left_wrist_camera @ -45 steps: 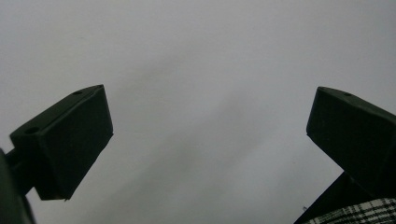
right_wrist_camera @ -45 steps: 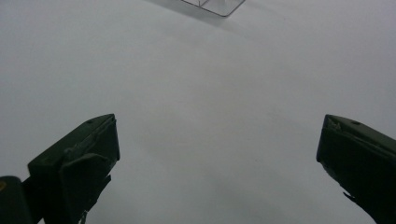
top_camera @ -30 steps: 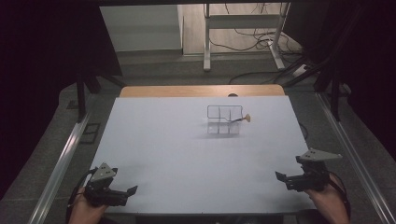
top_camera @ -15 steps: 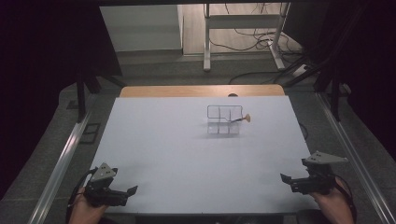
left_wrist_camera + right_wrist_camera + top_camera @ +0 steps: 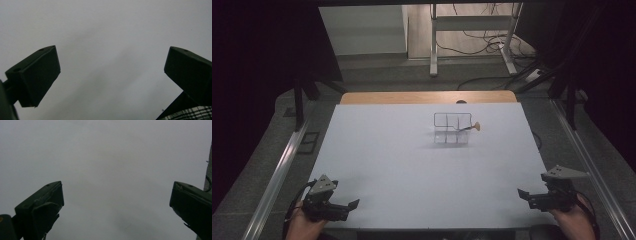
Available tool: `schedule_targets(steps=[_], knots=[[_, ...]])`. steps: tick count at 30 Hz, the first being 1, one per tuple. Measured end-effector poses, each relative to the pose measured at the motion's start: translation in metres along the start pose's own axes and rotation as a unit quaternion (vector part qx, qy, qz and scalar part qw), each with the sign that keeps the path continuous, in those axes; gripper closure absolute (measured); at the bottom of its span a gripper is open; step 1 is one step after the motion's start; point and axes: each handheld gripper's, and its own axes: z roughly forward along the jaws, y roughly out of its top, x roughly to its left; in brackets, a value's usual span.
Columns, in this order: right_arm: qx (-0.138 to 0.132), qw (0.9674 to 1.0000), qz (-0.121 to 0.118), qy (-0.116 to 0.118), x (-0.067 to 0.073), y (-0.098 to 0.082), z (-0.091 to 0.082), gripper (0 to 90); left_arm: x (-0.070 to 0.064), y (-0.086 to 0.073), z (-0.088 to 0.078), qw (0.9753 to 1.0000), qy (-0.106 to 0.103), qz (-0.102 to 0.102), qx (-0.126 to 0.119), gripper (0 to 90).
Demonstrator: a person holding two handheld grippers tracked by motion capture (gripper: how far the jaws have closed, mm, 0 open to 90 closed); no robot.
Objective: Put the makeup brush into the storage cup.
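Note:
A clear divided organizer box stands on the white table, right of centre toward the back. A small utensil with a tan round end lies across its right rim. My left gripper rests at the table's front left corner, held by a hand, jaws open over bare white table. My right gripper sits at the front right corner, open too, with nothing between its jaws in the right gripper view.
A wooden strip borders the table's far edge. Metal rails run along both sides. Beyond the table stand a metal stand's legs and floor cables. A plaid sleeve shows at the left gripper view's corner.
The right gripper has shifted slightly right and toward the front edge. The left gripper has stayed in place.

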Motion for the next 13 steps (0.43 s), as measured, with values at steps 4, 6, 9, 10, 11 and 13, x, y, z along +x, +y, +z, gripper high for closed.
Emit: schedule_targets(steps=[4,6,9,10,11,13], knots=[[0.002,1.0000,0.003,0.000,-0.0016,-0.0022,-0.0006,0.0,0.0000,-0.0001,0.0000,1.0000,0.000,-0.001,0.000,1.0],[0.004,1.0000,0.005,-0.001,-0.0025,-0.0036,-0.0006,0.0,0.0000,-0.0001,0.0001,1.0000,0.000,0.000,0.000,1.0],[0.010,0.9999,0.007,-0.001,-0.0039,-0.0056,0.0001,0.0,0.0001,0.0000,0.0002,1.0000,0.000,-0.001,0.001,1.0],[0.011,0.9999,0.006,0.000,-0.0039,-0.0058,0.0004,0.0,0.0001,0.0002,0.0002,1.0000,0.000,-0.001,0.001,1.0],[0.011,0.9999,0.006,0.000,-0.0039,-0.0058,0.0004,0.0,0.0001,0.0005,0.0003,1.0000,0.000,-0.001,0.001,1.0],[0.012,0.9999,0.005,-0.001,-0.0040,-0.0059,0.0006,0.0,-0.0002,0.0014,0.0005,1.0000,0.000,0.001,0.001,1.0]])
